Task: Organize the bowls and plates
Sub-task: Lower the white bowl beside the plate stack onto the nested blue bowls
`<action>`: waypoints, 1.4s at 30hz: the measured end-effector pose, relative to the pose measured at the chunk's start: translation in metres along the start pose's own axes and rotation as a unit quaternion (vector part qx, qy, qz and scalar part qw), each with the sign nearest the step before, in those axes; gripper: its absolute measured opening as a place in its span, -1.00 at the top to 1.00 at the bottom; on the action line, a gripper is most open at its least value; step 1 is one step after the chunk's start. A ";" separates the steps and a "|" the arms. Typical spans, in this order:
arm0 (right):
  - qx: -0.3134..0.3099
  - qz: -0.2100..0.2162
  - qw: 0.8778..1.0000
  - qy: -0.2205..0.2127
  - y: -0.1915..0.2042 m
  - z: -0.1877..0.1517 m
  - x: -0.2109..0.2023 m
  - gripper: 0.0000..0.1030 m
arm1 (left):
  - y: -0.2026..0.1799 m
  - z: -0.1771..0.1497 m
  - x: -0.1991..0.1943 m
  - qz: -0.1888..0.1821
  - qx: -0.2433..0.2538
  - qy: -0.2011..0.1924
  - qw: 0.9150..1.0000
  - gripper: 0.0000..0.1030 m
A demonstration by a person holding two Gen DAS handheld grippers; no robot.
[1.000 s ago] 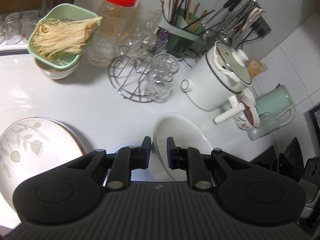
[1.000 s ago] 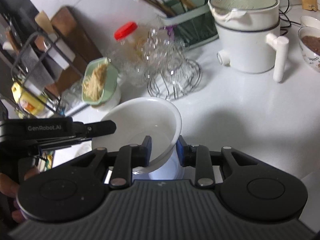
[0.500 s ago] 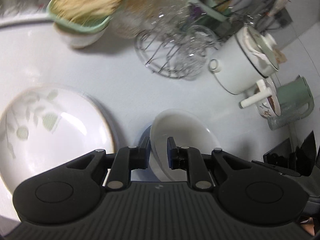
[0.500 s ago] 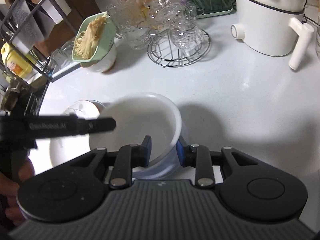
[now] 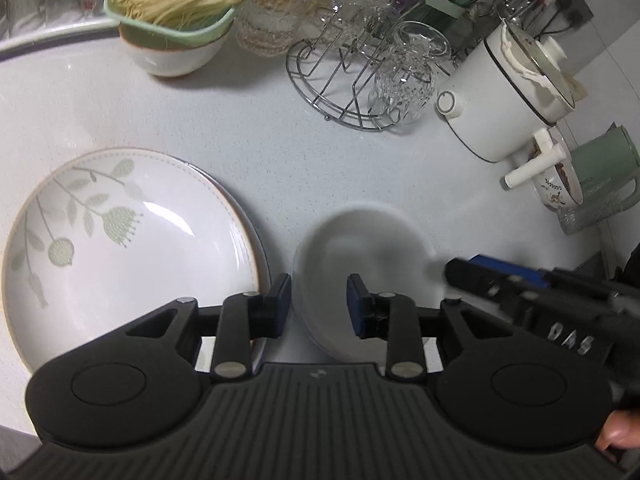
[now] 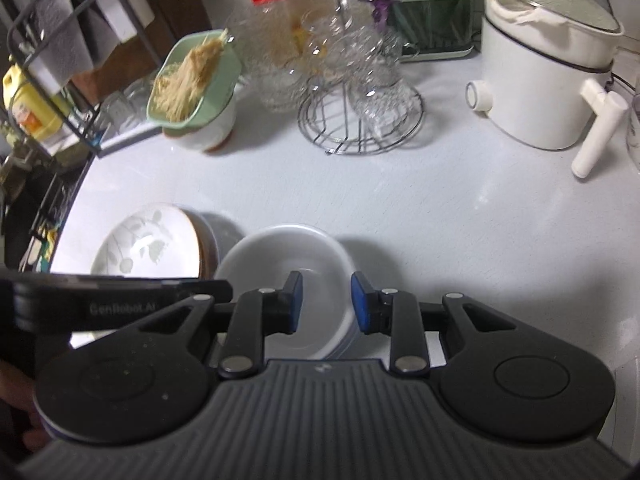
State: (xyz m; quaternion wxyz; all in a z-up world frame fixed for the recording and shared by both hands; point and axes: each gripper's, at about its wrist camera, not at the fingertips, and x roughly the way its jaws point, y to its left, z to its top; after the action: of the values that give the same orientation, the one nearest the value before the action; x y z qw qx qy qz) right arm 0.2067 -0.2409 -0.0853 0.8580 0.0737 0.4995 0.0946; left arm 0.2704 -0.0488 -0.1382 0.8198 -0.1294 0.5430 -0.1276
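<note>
White speckled countertop (image 5: 248, 132) runs wide and bare through its middle, with the clutter pushed to the back edge: a round wire glass rack (image 5: 352, 80) holding clear cut glasses, a white lidded electric pot with a stub handle (image 5: 516, 96), and a pale green basket of dry noodles (image 5: 176, 4) set on a bowl. At the left the counter ends against a dark wire shelf (image 6: 52, 60).

Near the front edge sits a plain white ceramic bowl (image 5: 360, 256), nested on other white bowls whose rims show beneath it in the right wrist view (image 6: 296, 284). Just beside it to the left, nearly touching, is a large white plate with a green leaf pattern (image 5: 124, 248), lying on top of another plate.

The left gripper (image 5: 318, 304) straddles the bowl's near-left rim; its jaws have just been opening and now stand a little apart, the blue pads clear of the rim, gripping nothing. The right gripper (image 6: 326, 304) straddles the bowl's near-right rim, jaws narrowly parted; whether its pads press the wall I cannot tell.
</note>
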 end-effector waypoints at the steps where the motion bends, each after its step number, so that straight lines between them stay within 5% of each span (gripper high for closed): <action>1: 0.003 -0.001 1.000 -0.002 -0.002 0.001 -0.002 0.40 | -0.001 0.000 -0.001 0.001 0.003 -0.002 1.000 0.31; 3: 0.008 -0.001 1.000 -0.005 -0.005 0.003 -0.003 0.40 | -0.001 0.000 -0.003 0.003 0.007 -0.004 1.000 0.31; 7: 0.004 -0.007 1.000 -0.009 -0.009 0.004 0.003 0.07 | -0.001 0.002 -0.009 0.012 0.023 -0.024 0.999 0.31; 14: 0.033 0.007 0.999 0.019 -0.022 -0.002 0.035 0.07 | 0.004 0.006 -0.004 0.013 0.028 -0.038 0.999 0.31; 20: 0.085 0.017 0.995 0.044 -0.033 -0.011 0.062 0.13 | 0.007 0.001 0.005 0.007 0.030 -0.023 0.999 0.31; 28: 0.150 0.065 0.983 0.087 -0.046 -0.017 0.086 0.46 | 0.010 0.002 0.013 -0.003 0.021 -0.010 1.000 0.31; 42: 0.131 0.034 0.988 0.073 -0.071 -0.025 0.065 0.68 | -0.022 0.004 0.043 -0.035 0.034 0.029 0.998 0.31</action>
State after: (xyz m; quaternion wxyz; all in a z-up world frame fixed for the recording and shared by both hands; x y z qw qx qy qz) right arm 0.2224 -0.2940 -0.1685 0.7986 0.1954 0.5658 0.0630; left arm 0.2885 -0.0840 -0.1658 0.8026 -0.1164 0.5571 -0.1788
